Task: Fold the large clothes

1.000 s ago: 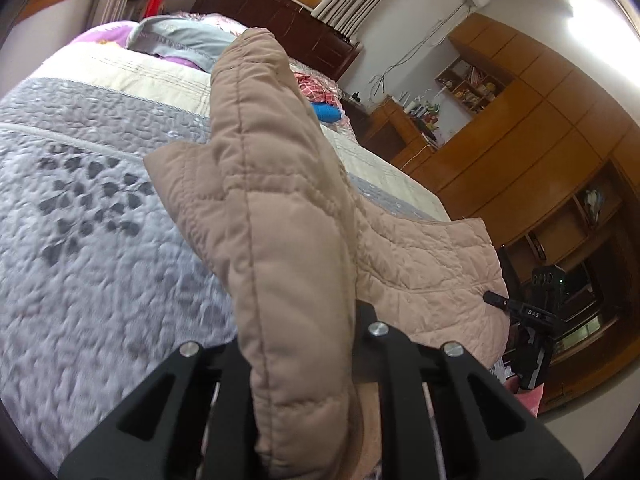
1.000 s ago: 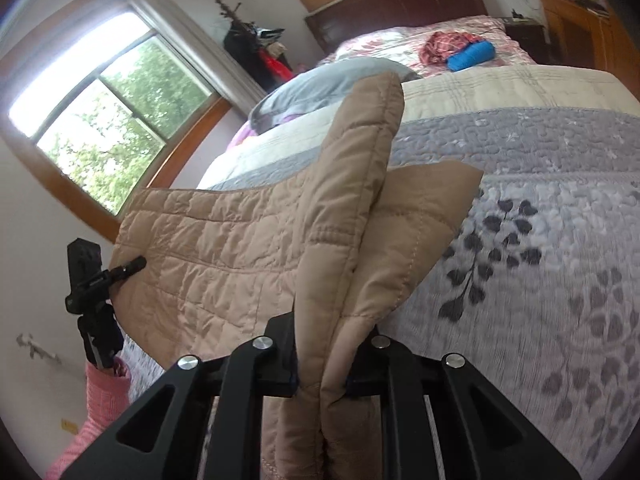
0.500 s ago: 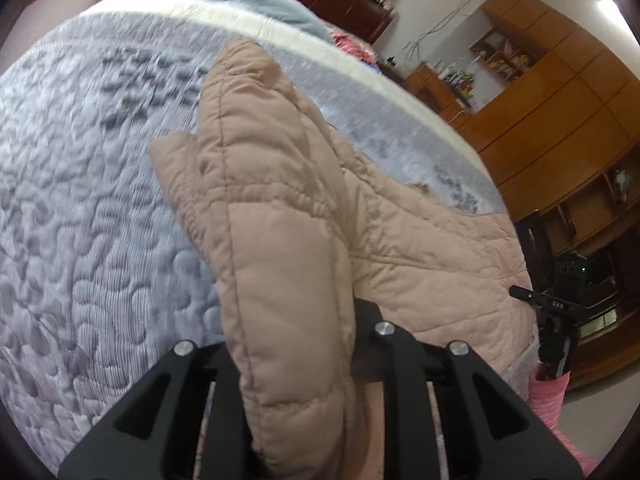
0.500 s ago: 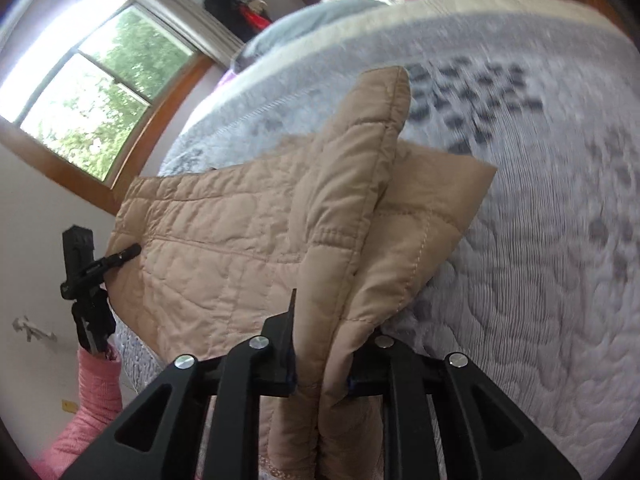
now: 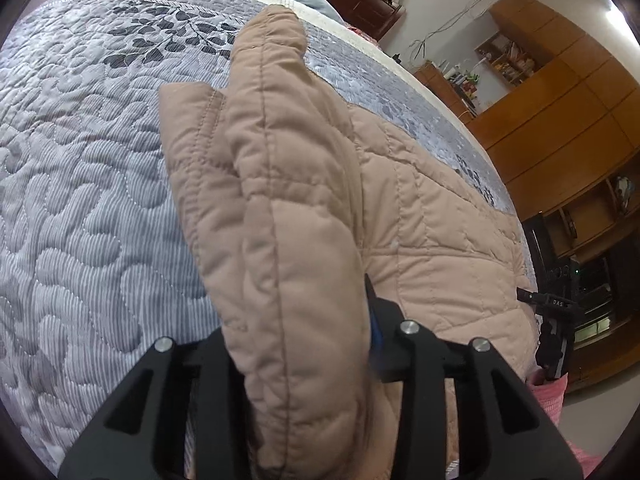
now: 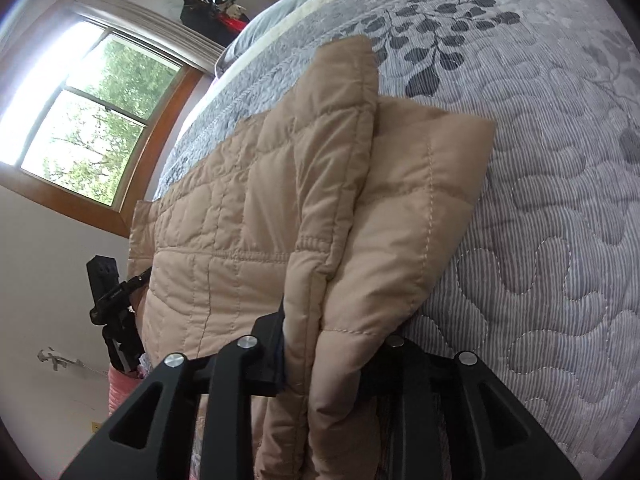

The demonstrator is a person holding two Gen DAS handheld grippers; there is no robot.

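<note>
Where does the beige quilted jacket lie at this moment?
In both wrist views the beige quilted jacket is spread on the grey quilted bedspread near the bed's foot, its bunched edges rising between the fingers of the left gripper and right gripper.

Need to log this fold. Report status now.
Left gripper and right gripper: jaws just opening, padded jacket folds between them. Jacket on grey quilt. Nothing in the way.

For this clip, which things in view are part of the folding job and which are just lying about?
Part of the job:
- tan quilted jacket
- left gripper, jaws just opening, jacket fold between them
- right gripper, same
- grey quilted bedspread under it

Lying about:
- grey pillow
- wooden cabinets
- window
</note>
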